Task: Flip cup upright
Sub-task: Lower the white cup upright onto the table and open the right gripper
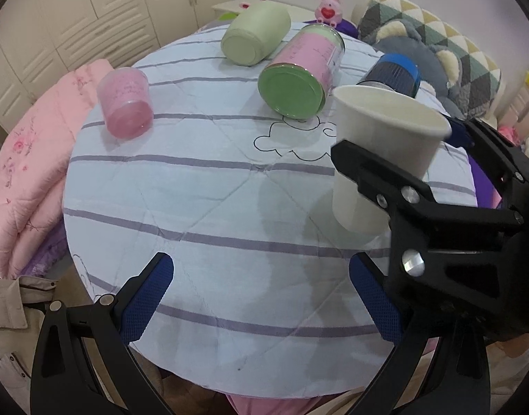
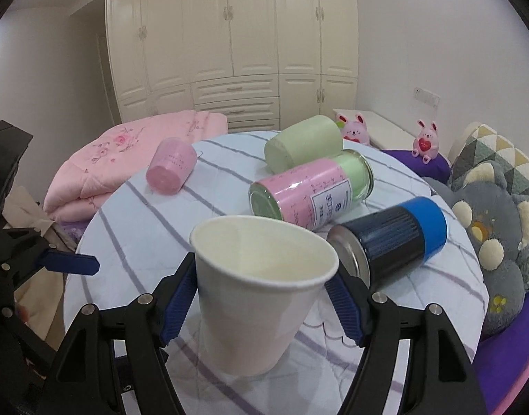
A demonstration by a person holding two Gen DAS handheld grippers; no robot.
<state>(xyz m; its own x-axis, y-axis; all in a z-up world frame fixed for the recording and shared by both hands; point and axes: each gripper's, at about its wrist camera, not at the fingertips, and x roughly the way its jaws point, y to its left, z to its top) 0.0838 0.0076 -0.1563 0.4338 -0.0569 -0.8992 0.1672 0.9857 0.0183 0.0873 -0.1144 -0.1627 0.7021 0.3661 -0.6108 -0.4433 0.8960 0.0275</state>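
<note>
Right gripper (image 2: 261,297): blue pads either side of white paper cup (image 2: 257,294), which stands mouth-up on the striped worktop (image 2: 133,221); pads sit just beside the wall and contact at the left pad looks likely, but clamped or slack cannot be told. Left gripper (image 1: 261,297): fingers apart, nothing between, cup at its 1 o'clock. Beyond the cup, all on their sides: blue-capped black can (image 2: 389,238) at 1 o'clock, pink-labelled green jar (image 2: 309,190) at 12, pale green cup (image 2: 302,145) farther, pink cup (image 2: 171,166) at 11

Round striped table (image 1: 202,186); paper cup (image 2: 257,297) upright; four containers (toppled)
</note>
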